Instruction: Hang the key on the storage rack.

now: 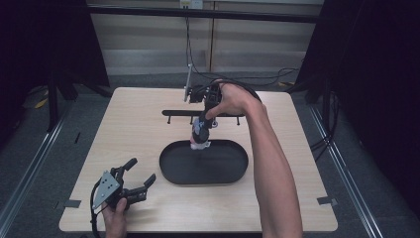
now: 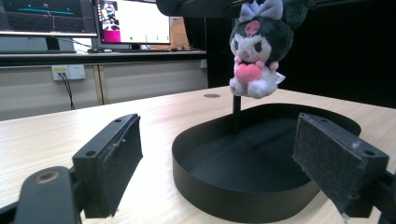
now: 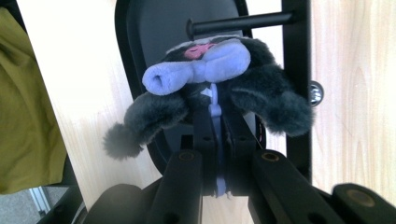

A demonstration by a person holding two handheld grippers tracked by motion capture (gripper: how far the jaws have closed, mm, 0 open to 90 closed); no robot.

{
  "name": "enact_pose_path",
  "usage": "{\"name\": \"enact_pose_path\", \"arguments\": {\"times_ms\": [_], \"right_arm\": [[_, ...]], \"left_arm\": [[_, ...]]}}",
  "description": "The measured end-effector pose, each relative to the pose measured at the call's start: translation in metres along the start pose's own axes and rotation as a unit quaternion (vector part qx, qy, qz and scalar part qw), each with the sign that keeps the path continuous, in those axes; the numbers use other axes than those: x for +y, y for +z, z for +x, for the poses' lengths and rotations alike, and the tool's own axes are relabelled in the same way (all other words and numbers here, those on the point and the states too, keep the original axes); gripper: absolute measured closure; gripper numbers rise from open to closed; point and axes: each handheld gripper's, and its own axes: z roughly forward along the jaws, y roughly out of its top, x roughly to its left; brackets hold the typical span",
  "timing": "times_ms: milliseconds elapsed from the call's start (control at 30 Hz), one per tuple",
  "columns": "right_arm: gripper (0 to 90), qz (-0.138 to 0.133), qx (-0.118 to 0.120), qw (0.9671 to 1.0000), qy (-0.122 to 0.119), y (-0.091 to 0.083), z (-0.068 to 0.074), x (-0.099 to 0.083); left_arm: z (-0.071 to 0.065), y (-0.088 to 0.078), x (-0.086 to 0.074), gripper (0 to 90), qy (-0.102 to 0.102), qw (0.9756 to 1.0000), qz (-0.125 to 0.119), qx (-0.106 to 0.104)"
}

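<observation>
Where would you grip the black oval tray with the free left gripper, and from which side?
On the upright rim wall of the tray, at its near curved end, coming from above with one jaw inside and one outside. The wall looks thin and vertical, the inside there is bare, and the left gripper is open nearby. The plush toy hangs over the far end.

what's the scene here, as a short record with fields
toy: dark plush doll with lilac bow and pink heart, hanging in the air above the tray
tray: black oval tray, nothing lying in it
rack: black bar stand behind the tray
right hand-held gripper: shut on the plush doll's loop, pointing down
left hand-held gripper: open, holding nothing, near the table's front left
surface: light wood table
</observation>
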Motion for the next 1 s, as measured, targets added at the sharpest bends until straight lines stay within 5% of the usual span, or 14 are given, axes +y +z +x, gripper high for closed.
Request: {"name": "enact_pose_path", "arguments": {"times_ms": [1000], "right_arm": [[75.4,-0.028,-0.016,0.9995,-0.003,-0.0043,0.0045,-0.0087]], "left_arm": [[-0.0001,-0.0001,-0.0002,15.3,-0.001,1.0000,-0.001,-0.001]]}}
